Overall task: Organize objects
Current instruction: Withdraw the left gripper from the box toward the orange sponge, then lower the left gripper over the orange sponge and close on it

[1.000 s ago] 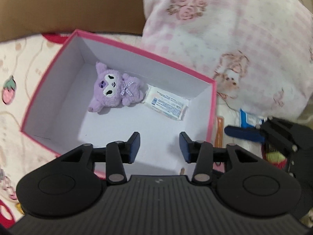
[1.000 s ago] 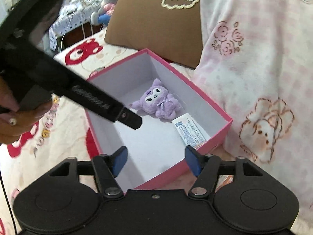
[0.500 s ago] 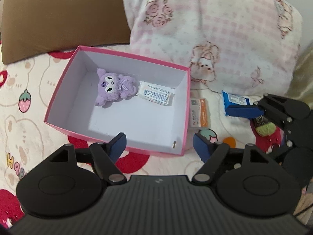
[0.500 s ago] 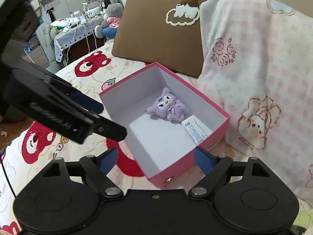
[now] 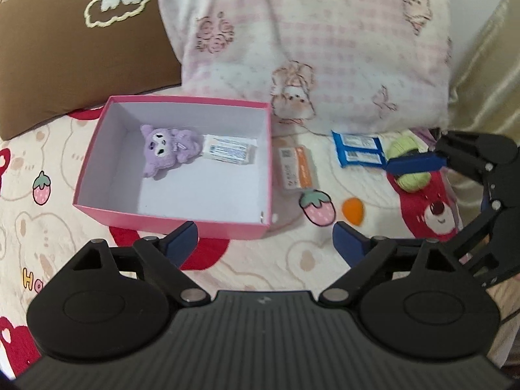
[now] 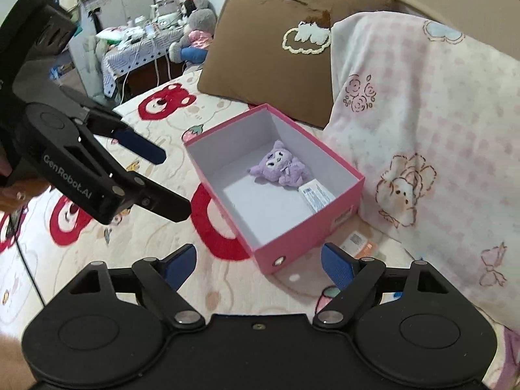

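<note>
Pulled back and up from the pink box [image 5: 97, 149] since a second ago. Left gripper [image 5: 265, 239] opening wide, nothing between the jaws; right gripper [image 6: 258, 261] wide, empty. Inside the box: purple plush [image 5: 165, 149], white packet [image 5: 229, 149] just right. Orange packet [image 5: 297, 167], blue packets [image 5: 357, 149], green yarn ball [image 5: 408, 162] right of the box on the bedspread [image 5: 48, 227].

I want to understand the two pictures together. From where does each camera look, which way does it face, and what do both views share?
Left wrist: sits on the left gripper, looks down over its own opening, empty fingers at the pink box on the bed; the right gripper shows at the right edge.
Right wrist: sits on the right gripper, faces the box from its corner; its own open fingers, the left gripper and a hand show.
Shared: the box, purple plush, white packet, both pillows.
</note>
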Tool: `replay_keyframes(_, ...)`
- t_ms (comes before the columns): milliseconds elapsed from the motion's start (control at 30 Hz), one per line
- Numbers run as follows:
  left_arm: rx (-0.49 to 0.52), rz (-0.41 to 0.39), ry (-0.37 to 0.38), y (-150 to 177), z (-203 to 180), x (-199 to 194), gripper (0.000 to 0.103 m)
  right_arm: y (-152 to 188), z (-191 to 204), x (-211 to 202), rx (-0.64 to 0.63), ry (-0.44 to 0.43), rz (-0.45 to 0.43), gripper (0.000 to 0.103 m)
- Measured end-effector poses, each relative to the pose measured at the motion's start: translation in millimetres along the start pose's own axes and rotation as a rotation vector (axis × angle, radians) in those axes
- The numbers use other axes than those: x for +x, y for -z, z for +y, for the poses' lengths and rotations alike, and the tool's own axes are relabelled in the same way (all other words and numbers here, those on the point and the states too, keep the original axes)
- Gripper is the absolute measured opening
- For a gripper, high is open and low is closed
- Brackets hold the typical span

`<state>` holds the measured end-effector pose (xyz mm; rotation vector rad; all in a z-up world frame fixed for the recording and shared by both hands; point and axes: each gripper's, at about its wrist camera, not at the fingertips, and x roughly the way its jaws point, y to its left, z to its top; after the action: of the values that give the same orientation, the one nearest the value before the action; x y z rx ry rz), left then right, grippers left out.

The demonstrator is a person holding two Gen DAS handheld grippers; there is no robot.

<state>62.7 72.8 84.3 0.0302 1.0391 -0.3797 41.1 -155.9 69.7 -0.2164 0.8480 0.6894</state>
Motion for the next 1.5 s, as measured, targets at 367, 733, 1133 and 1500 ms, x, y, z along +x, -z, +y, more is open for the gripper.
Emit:
replay_keyframes(367, 0.079, 0.014, 0.050, 15, -41, -8, 0.093, 43, 3, -37, -0.034, 0.030, -0.033, 0.084)
replay_keyframes(733, 0.143, 0.096, 0.169, 28, -78, 24, 0.093, 94, -17, -33, 0.043, 0.021, -0.015, 0.082)
replay_keyframes(1133, 0.172, 0.220, 0.190, 36, -102, 68, 0.090, 142, -46, -19, 0.107, 0.064, 0.009, 0.081)
replay_keyframes(1500, 0.107, 0.258, 0.266, 27, -107, 99, 0.091, 159, -58, 16, 0.132, 0.122, 0.032, 0.079)
